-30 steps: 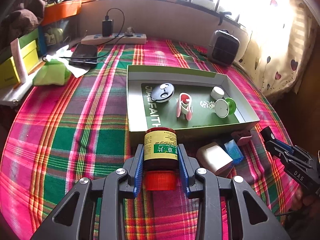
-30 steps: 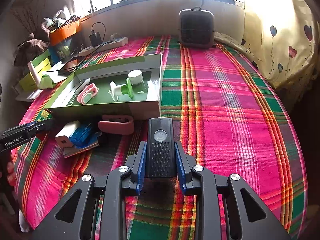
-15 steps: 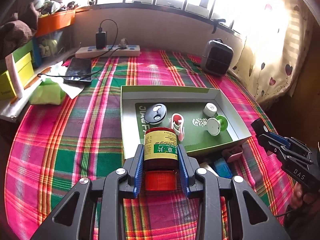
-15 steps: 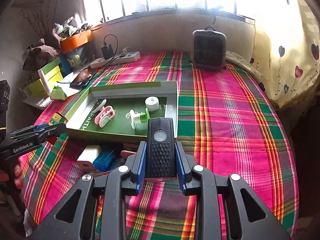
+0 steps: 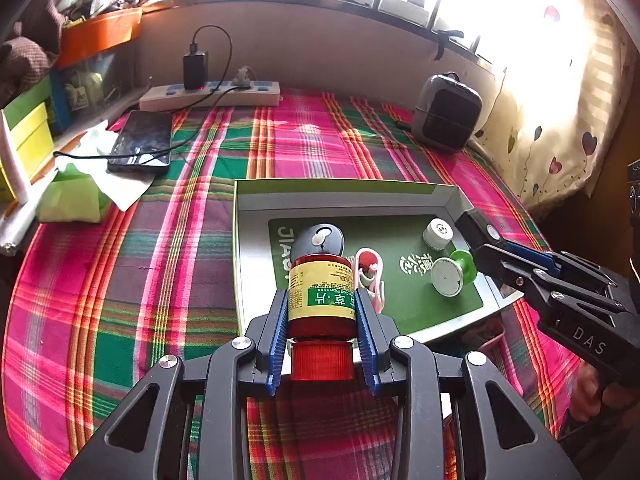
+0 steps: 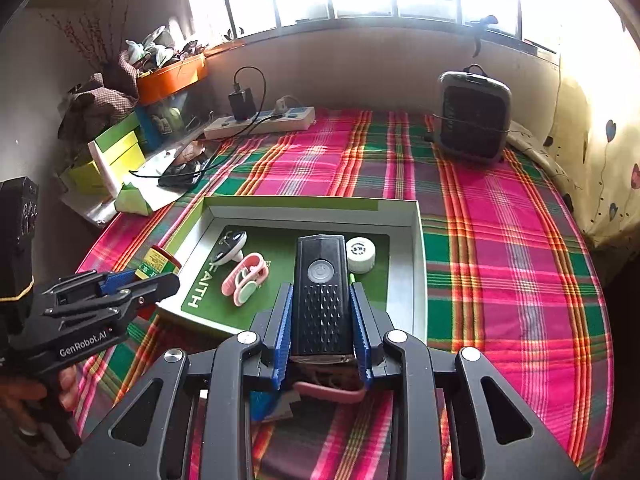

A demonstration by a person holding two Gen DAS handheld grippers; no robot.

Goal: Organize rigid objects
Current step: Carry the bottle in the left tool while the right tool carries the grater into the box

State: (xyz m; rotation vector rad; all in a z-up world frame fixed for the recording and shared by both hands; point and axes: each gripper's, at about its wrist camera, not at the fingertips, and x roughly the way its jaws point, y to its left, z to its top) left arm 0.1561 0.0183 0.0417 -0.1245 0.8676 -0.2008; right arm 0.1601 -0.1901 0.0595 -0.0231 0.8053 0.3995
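Note:
My left gripper [image 5: 322,312] is shut on a red pill bottle [image 5: 321,300] with a yellow-green label, cap toward the camera, held above the near edge of a shallow green-lined box [image 5: 256,200]. My right gripper [image 6: 322,312] is shut on a black bike light [image 6: 321,284], above the same box [image 6: 418,248]. Inside the box lie a dark round disc [image 5: 318,240], a pink clip [image 6: 244,278], a white cap [image 6: 360,254] and a white-green spool [image 5: 450,276]. Each gripper shows in the other's view: the right gripper [image 5: 492,248] at the right, the left gripper [image 6: 132,280] at the left.
A plaid cloth [image 6: 500,260] covers the table. At the back stand a small heater [image 6: 474,118], a power strip [image 5: 210,96] with a charger, and a phone [image 5: 142,140]. Boxes and tissues crowd the left side. A pink item [image 6: 328,392] lies below the right gripper.
Both grippers have risen and moved forward over the box with their loads; the loose items in front of the box have slipped out of sight beneath them.

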